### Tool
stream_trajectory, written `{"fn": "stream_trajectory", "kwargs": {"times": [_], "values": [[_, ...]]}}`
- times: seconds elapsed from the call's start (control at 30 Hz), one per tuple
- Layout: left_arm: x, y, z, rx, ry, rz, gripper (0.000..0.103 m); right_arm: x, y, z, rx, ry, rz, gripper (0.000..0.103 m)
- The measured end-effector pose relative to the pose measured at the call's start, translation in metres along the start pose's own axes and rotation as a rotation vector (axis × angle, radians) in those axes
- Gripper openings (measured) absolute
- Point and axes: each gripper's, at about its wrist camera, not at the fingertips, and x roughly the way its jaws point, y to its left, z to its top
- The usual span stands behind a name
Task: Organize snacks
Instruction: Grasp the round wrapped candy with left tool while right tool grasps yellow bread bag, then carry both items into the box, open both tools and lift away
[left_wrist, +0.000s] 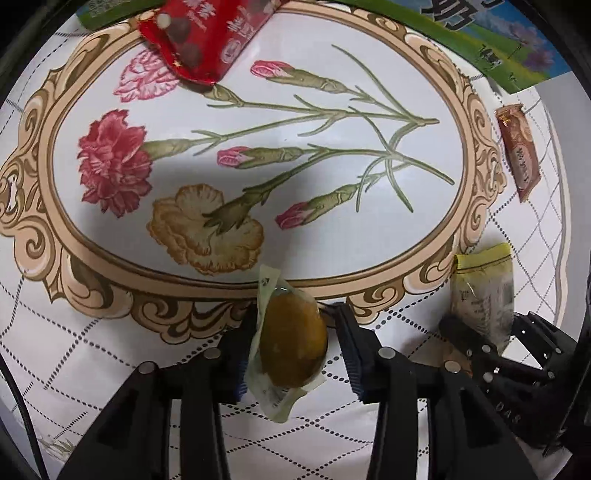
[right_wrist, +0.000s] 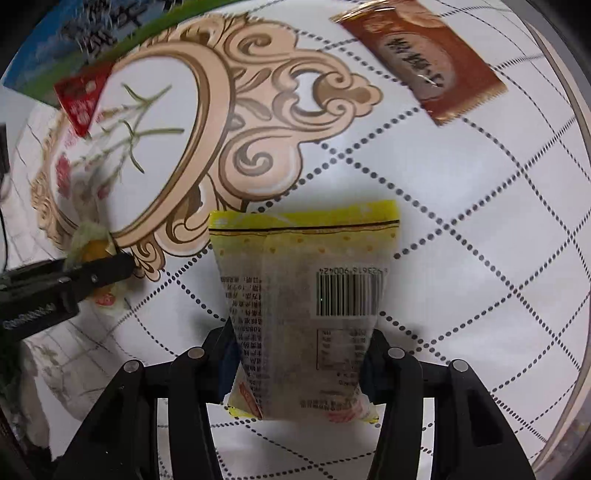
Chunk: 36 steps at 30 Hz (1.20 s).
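Two snacks gripped over flowered tablecloth. Left gripper: clamped on clear-wrapped brown snack, long axis running near to far, pointing steeply down. Right gripper: clamped on yellow packet, long axis near to far, sealed yellow edge far, pointing straight down.

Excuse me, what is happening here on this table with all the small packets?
A person is sorting snacks with two hand-held claws. The left claw grips a clear packet with a yellow-brown snack. The right claw grips a yellow-topped packet with a barcode. Both point down at the flowered tablecloth. A red packet and a brown packet lie loose on the cloth, near a green and blue box.
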Motion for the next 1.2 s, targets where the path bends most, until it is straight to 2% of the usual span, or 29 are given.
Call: {"fn": "stream_trajectory", "kwargs": {"times": [0.03,0.13,0.2,0.3,0.33,0.43,0.67,0.83,1.0,1.07,1.2], "values": [[0.002,-0.002,0.001,0.009,0.0,0.011,0.039,0.0,0.002,0.0,-0.002,0.002,0.0,0.061],[0.006,-0.007,0.018,0.029,-0.018,0.043,0.039,0.002,0.005,-0.001,-0.008,0.009,-0.012,0.061],[0.005,-0.016,0.016,0.051,-0.034,0.088,0.032,0.001,0.007,-0.001,-0.012,0.01,-0.019,0.061],[0.001,-0.03,0.003,0.077,-0.052,0.117,0.031,-0.002,0.012,-0.006,-0.028,-0.008,-0.04,0.05],[0.006,-0.04,-0.004,0.08,-0.055,0.121,0.031,0.003,0.018,-0.02,-0.025,-0.015,-0.034,0.049],[-0.004,-0.042,-0.011,0.071,-0.067,0.111,0.031,-0.012,0.006,-0.03,0.001,-0.039,0.008,0.048],[-0.074,-0.058,-0.014,0.068,-0.158,0.015,0.031,-0.068,-0.011,-0.033,0.053,-0.106,0.142,0.047],[-0.138,-0.071,0.001,0.065,-0.254,-0.078,0.031,-0.131,-0.009,-0.009,0.032,-0.203,0.22,0.047],[-0.203,-0.073,0.044,0.074,-0.336,-0.144,0.031,-0.215,0.001,0.042,-0.02,-0.327,0.259,0.047],[-0.224,-0.076,0.069,0.081,-0.361,-0.135,0.031,-0.238,0.005,0.064,-0.043,-0.366,0.259,0.047],[-0.244,-0.063,0.125,0.071,-0.375,-0.097,0.031,-0.249,0.043,0.145,-0.083,-0.416,0.198,0.047]]}}
